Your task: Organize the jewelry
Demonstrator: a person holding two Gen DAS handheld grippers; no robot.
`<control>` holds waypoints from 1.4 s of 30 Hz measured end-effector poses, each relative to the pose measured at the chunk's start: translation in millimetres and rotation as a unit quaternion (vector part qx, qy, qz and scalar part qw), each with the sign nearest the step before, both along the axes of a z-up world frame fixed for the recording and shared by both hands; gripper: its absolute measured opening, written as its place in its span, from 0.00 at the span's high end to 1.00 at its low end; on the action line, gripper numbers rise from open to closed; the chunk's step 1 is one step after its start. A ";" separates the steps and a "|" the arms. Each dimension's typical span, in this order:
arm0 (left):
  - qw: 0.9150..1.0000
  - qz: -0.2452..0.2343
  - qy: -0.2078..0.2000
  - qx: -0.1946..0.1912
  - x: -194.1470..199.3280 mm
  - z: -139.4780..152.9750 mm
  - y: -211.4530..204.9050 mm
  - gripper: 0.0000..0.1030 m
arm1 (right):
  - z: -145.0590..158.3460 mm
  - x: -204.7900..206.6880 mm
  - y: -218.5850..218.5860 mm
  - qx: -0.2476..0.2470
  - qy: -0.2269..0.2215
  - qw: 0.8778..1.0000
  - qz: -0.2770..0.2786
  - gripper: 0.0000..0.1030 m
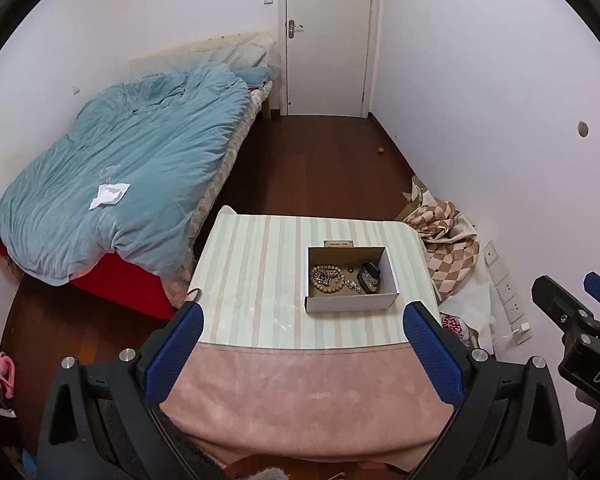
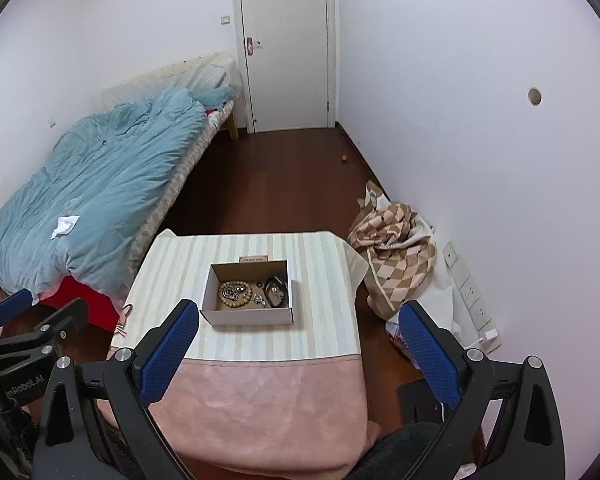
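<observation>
A small open cardboard box (image 1: 350,304) (image 2: 252,315) stands on a table with a striped and pink cloth (image 1: 260,280) (image 2: 236,400). Inside lie a wooden bead bracelet (image 1: 327,278) (image 2: 236,291), a silvery piece (image 1: 353,286) (image 2: 260,301) and a dark watch-like item (image 1: 370,277) (image 2: 276,290). My left gripper (image 1: 304,320) hangs open over the near part of the table, short of the box. My right gripper (image 2: 300,320) is open too, nothing between its fingers, the box just beyond its left finger. The other gripper shows at each view's side edge.
A bed with a blue duvet (image 1: 120,168) (image 2: 88,184) stands left of the table. A checked blanket (image 1: 448,248) (image 2: 396,248) is heaped on the floor by the right wall. Dark wood floor (image 1: 312,160) leads to a closed white door (image 1: 326,36).
</observation>
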State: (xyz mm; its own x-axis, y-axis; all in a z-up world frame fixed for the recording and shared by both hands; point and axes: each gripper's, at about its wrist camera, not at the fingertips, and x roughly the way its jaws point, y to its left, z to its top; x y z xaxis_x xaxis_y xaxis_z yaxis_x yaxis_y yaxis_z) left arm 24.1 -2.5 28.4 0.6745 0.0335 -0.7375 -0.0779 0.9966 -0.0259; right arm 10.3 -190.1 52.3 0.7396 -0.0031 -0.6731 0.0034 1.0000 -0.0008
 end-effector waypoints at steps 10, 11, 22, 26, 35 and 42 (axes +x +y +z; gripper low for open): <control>1.000 0.013 -0.001 0.001 -9.2 7.9 5.1 0.01 | 6.6 -7.5 6.2 0.004 0.007 1.000 0.007 0.00; 1.000 0.013 0.000 0.002 -8.6 7.4 4.9 0.01 | 6.4 -8.0 6.0 0.003 0.007 1.000 0.007 0.00; 0.999 0.016 0.029 -0.002 22.6 -15.9 3.1 0.01 | -21.4 34.0 3.3 -0.005 0.032 0.999 -0.007 0.00; 0.999 0.019 0.040 -0.003 42.4 -26.4 2.9 0.01 | -29.7 53.6 4.4 -0.008 0.039 0.999 -0.010 0.00; 0.998 0.015 0.065 0.002 80.7 -42.5 2.0 0.01 | -45.2 93.9 3.7 -0.013 0.059 0.998 -0.015 0.00; 0.997 0.012 0.075 0.005 92.0 -48.8 -0.9 0.01 | -56.9 110.2 5.8 -0.016 0.079 0.997 -0.011 0.00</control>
